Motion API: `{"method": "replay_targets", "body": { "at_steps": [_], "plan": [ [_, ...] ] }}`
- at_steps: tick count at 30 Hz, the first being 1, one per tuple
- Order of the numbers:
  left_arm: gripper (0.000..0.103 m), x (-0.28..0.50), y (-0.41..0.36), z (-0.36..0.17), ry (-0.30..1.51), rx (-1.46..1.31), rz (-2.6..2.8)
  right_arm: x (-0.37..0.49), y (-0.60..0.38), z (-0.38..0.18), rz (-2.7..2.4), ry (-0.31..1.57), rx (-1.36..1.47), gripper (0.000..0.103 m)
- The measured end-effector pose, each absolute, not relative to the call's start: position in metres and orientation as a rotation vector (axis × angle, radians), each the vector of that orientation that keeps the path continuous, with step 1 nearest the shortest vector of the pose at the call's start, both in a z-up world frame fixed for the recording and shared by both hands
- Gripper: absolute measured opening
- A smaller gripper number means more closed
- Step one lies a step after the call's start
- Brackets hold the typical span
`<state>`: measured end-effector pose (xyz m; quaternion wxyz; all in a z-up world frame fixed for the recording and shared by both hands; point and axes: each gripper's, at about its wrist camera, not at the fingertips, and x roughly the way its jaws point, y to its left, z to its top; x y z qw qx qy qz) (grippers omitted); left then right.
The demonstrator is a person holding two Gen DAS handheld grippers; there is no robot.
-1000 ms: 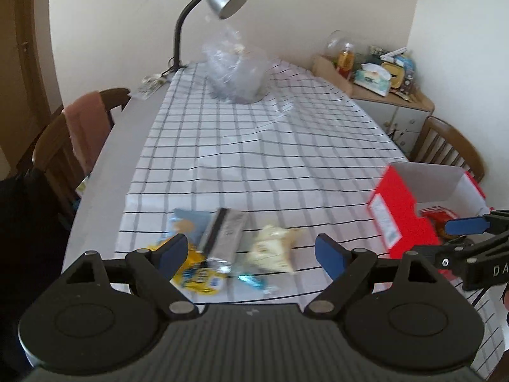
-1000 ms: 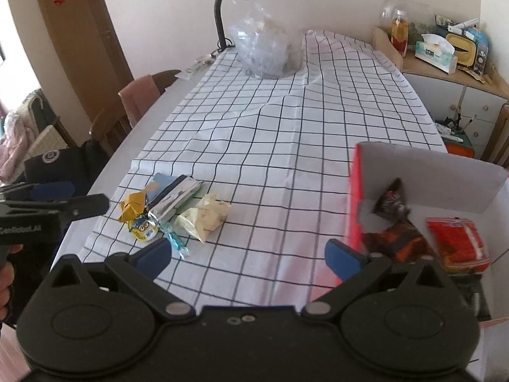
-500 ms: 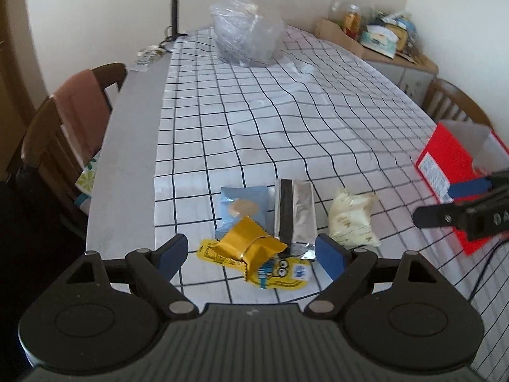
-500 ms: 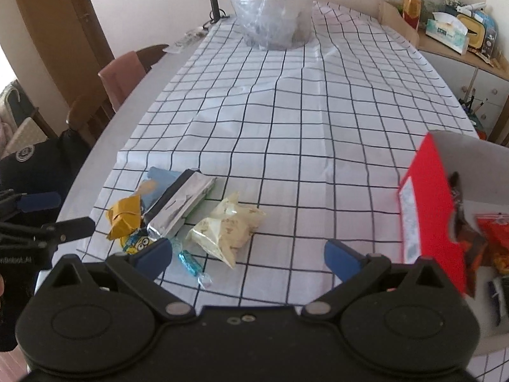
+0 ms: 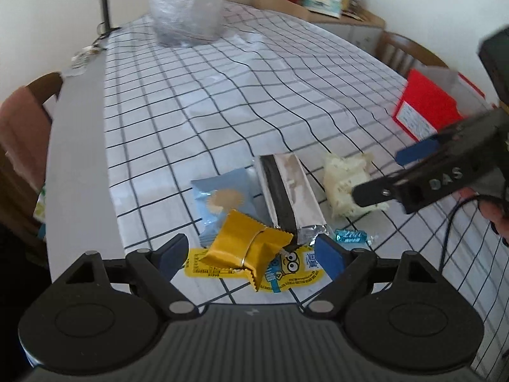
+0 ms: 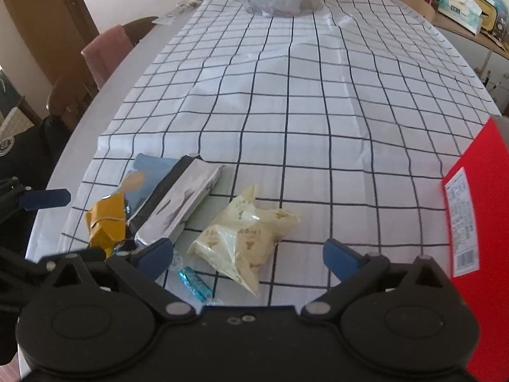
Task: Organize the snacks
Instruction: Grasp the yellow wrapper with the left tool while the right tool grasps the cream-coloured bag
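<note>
Two spread grippers hang over a small heap of snacks at the near edge of the checked tablecloth (image 6: 318, 102).

The heap: a crumpled gold packet (image 5: 251, 248) lying on a yellow cartoon wrapper (image 5: 286, 270), a pale blue pouch (image 5: 222, 197), a long silver bar wrapper (image 5: 289, 191), a cream bag (image 6: 245, 238) and a small teal candy (image 6: 194, 281). The left gripper (image 5: 253, 254) has its jaws wide apart around the gold packet, pads not pressing it. The right gripper (image 6: 248, 254), jaws equally wide, frames the cream bag. Only the left view shows the open top of the red box (image 5: 426, 102); its contents are hidden. The right view shows just the box's labelled side. A clear plastic bag (image 5: 187, 16) sits at the far end.
</note>
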<state>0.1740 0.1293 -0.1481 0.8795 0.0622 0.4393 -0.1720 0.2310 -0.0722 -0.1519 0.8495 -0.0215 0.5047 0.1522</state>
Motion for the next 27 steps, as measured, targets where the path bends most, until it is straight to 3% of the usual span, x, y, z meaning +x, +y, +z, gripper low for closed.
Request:
{"method": "replay_targets", "body": {
  "at_steps": [5, 7, 14, 20, 21, 27],
  "plan": [
    [0.081, 0.185, 0.129, -0.156, 0.938, 0.154, -0.396, 0.239, -0.063, -0.165, 0.319, 1.086, -0.070, 0.097],
    [0.073, 0.188, 0.129, -0.158, 0.946, 0.161, -0.403, 0.242, -0.063, -0.168, 0.312, 1.090, -0.066, 0.094],
    [0.061, 0.192, 0.127, -0.165, 0.962, 0.163, -0.421, 0.246, -0.059, -0.177, 0.310, 1.099, -0.067, 0.086],
    [0.056, 0.190, 0.124, -0.165, 0.957, 0.163, -0.393, 0.241, -0.054, -0.177, 0.342, 1.084, -0.086, 0.073],
    [0.047, 0.189, 0.124, -0.165, 0.958, 0.163, -0.388, 0.240, -0.053, -0.176, 0.344, 1.080, -0.090, 0.071],
    [0.046, 0.184, 0.126, -0.164, 0.954, 0.146, -0.330, 0.234, -0.055, -0.174, 0.355, 1.056, -0.099, 0.056]
  ]
}}
